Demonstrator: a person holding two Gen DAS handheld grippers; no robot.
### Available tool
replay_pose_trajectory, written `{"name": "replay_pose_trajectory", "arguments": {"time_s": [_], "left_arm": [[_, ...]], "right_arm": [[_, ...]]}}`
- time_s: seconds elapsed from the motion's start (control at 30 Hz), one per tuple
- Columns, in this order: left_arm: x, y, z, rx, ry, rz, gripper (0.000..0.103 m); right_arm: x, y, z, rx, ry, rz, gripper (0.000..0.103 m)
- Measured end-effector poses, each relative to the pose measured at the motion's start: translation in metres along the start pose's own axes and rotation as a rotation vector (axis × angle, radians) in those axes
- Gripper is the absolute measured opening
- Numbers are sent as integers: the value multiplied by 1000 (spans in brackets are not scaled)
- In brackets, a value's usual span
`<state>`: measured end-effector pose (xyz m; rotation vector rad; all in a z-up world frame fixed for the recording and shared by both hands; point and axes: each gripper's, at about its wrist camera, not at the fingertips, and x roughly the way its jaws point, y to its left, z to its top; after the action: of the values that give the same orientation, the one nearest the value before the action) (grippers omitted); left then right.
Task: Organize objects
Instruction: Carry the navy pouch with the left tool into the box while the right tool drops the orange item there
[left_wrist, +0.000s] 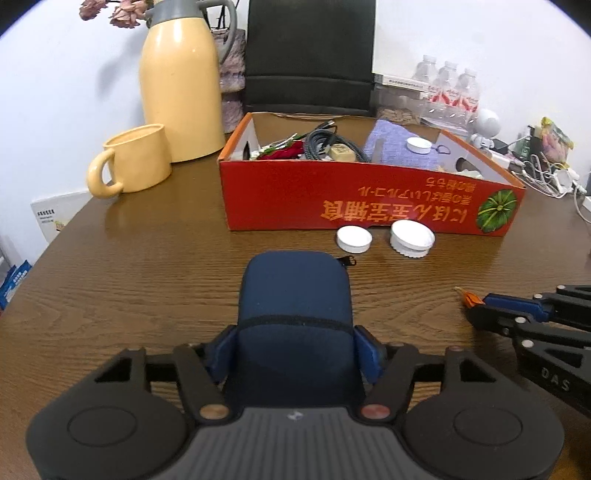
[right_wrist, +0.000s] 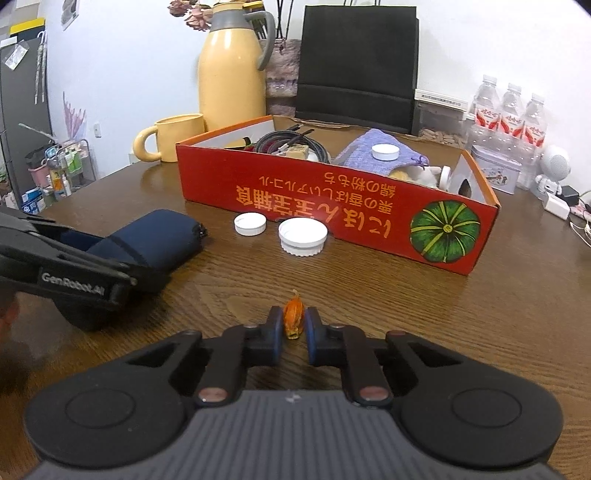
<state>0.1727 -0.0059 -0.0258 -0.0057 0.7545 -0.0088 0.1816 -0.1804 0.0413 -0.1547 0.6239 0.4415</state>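
My left gripper (left_wrist: 295, 350) is shut on a navy blue zipped pouch (left_wrist: 295, 295) that lies on the wooden table; the pouch also shows in the right wrist view (right_wrist: 147, 240). My right gripper (right_wrist: 293, 328) is shut on a small orange figurine (right_wrist: 293, 314), whose tip shows in the left wrist view (left_wrist: 469, 297). A red cardboard box (left_wrist: 369, 199) with cables, a purple cloth and a white lid inside stands beyond; it also shows in the right wrist view (right_wrist: 332, 214). Two white lids (left_wrist: 354, 239) (left_wrist: 412, 238) lie in front of the box.
A yellow thermos (left_wrist: 181, 85) and yellow mug (left_wrist: 133, 162) stand at the back left. A black chair (left_wrist: 310, 55) is behind the box. Water bottles (right_wrist: 509, 110), a tin (right_wrist: 495, 171), a white robot toy (right_wrist: 554, 166) and chargers with cables (left_wrist: 546, 173) sit at the right.
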Motion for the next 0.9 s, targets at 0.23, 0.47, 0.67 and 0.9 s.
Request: {"name": "replay_pose_trajectory", "arguments": {"time_s": [0.23, 0.47, 0.67, 0.9], "left_arm": [[-2, -3, 0, 6, -9, -13, 62], [-7, -6, 5, 5, -31, -22, 62], [-15, -10, 21, 9, -74, -31, 62], [-21, -17, 49, 13, -130, -38, 62]], "right_arm": [[-5, -3, -1, 31, -22, -16, 13], [-9, -5, 0, 52, -53, -24, 13], [-16, -9, 6, 70, -98, -26, 13], [-27, -18, 26, 88, -171, -42, 13]]}}
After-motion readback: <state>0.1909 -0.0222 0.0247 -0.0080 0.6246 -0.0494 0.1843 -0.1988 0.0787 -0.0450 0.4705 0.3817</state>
